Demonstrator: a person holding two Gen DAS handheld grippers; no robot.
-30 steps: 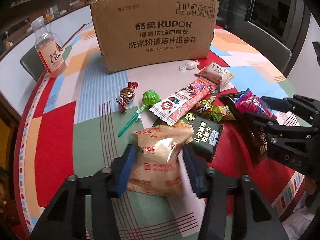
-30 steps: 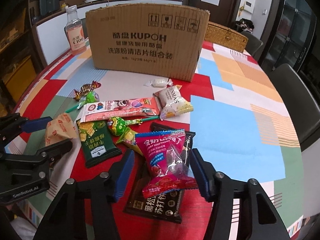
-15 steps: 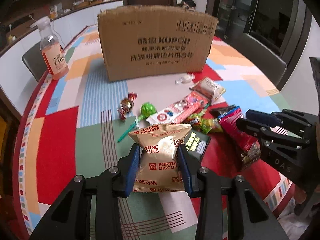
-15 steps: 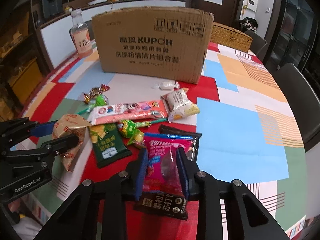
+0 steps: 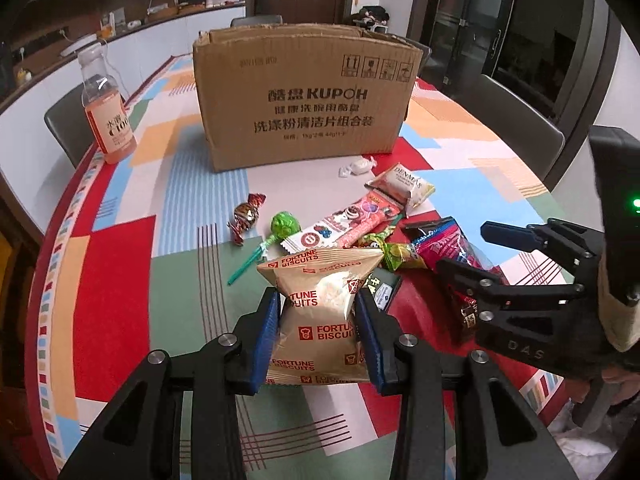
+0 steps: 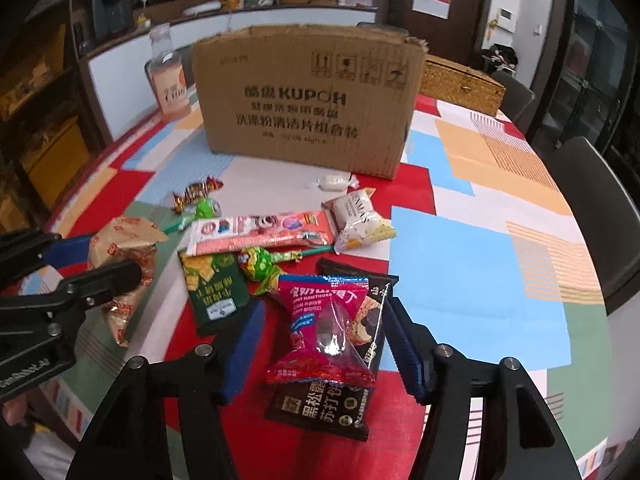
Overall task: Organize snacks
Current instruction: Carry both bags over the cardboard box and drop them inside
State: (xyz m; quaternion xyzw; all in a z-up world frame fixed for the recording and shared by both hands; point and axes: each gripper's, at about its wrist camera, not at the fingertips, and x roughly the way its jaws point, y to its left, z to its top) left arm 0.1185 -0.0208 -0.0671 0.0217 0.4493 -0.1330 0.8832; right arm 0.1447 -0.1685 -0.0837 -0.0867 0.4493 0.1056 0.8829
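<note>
My left gripper [image 5: 318, 320] is shut on a tan Fortune Biscuits bag [image 5: 320, 312] and holds it above the table; the bag also shows in the right wrist view [image 6: 124, 256]. My right gripper [image 6: 320, 348] is open, its blue pads on both sides of a pink hawthorn bag [image 6: 324, 328] that lies on a black cracker packet [image 6: 320, 404]. Other snacks lie in a pile: a green packet [image 6: 212, 288], a pink bar [image 6: 260, 232], a white Denmas bag [image 6: 356, 216], lollipops [image 5: 284, 224] and wrapped candies [image 5: 246, 216]. An open cardboard box [image 5: 304, 100] stands behind them.
A bottle of orange drink [image 5: 106, 108] stands at the table's far left. A woven basket [image 6: 460, 84] sits behind the box on the right. Grey chairs [image 5: 516, 128] ring the round table with its coloured cloth [image 5: 120, 272].
My left gripper closed on the biscuit bag and lifted it. My right gripper closed on the pink bag half a second ago and has now opened again; the bag lies between its pads.
</note>
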